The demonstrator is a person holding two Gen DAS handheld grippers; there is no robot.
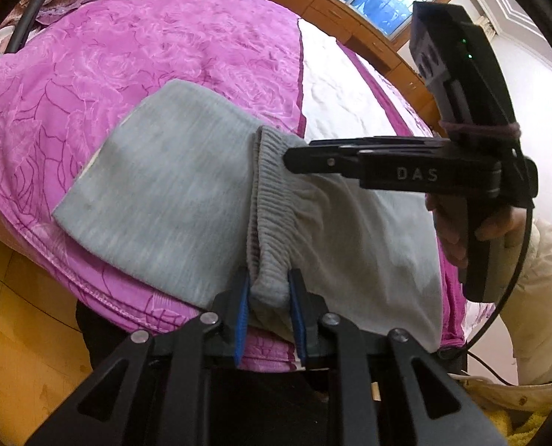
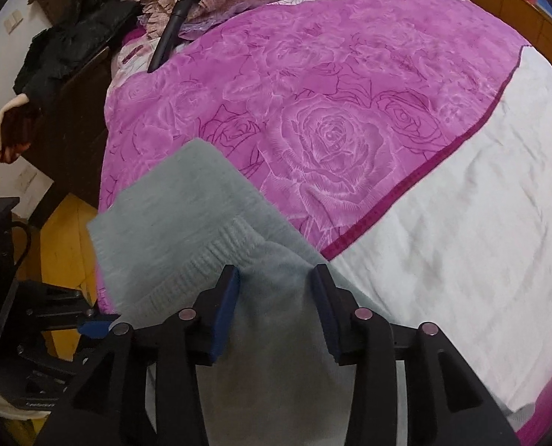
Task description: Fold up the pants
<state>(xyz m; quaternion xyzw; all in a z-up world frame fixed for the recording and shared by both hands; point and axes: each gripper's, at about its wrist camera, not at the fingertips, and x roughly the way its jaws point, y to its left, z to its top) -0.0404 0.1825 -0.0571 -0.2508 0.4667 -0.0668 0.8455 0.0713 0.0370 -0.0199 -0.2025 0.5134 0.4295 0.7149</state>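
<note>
Two handheld grippers work grey pants (image 1: 172, 186) lying at the near edge of a bed (image 2: 313, 85). Left gripper (image 1: 268, 304) pinches the ribbed waistband (image 1: 272, 200); right gripper (image 2: 276, 308) straddles cloth, jaws parted. Soft, limp knit, best held at thicker waistband corners.

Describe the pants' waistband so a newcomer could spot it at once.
On the purple rose blanket near the bed's edge lie grey pants. The waistband is the ribbed strip across their middle, running between the left gripper and right gripper. Only it is ribbed and gathered.
</note>
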